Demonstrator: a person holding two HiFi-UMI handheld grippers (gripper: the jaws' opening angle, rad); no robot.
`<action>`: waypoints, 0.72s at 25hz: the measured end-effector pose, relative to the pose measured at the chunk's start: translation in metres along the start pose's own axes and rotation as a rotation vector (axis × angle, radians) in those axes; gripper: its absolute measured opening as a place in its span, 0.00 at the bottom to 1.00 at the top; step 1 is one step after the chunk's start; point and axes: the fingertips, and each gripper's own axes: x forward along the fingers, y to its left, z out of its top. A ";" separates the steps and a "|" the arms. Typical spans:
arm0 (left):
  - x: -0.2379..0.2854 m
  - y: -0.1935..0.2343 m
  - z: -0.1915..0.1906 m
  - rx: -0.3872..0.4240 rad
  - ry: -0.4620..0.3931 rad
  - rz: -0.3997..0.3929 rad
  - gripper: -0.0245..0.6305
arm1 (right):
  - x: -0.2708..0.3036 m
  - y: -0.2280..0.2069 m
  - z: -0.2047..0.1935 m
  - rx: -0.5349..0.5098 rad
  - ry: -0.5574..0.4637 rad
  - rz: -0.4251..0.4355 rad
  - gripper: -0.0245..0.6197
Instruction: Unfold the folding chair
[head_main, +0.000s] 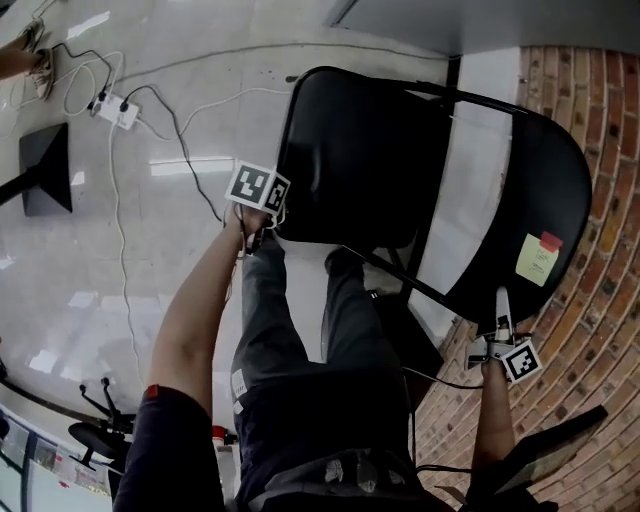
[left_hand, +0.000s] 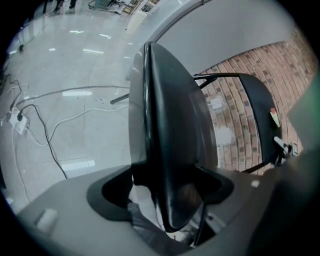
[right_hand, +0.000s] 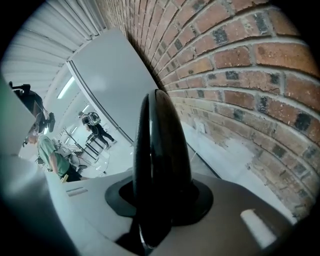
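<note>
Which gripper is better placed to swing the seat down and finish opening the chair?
Left. The left gripper clamps the seat at its edge, with floor beyond; the right gripper clamps the backrest beside the brick wall, so it probably suits steadying.

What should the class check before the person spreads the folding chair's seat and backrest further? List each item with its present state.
1. Left gripper clamped on the seat edge: ok.
2. Right gripper clamped on the backrest edge: ok.
3. Seat and backrest parted: ok, partly.
4. Floor cable clear of the seat: cannot tell.
5. Frame steady on the floor: cannot tell.
</note>
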 end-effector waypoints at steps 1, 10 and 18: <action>-0.005 0.008 -0.004 -0.007 -0.005 0.012 0.62 | 0.008 0.006 -0.005 0.006 0.007 0.027 0.21; 0.006 0.007 0.001 -0.008 -0.028 -0.021 0.60 | -0.005 0.000 0.000 -0.033 0.018 -0.093 0.21; 0.006 0.012 0.002 -0.019 -0.042 0.001 0.58 | -0.001 0.010 0.000 -0.041 0.032 -0.069 0.20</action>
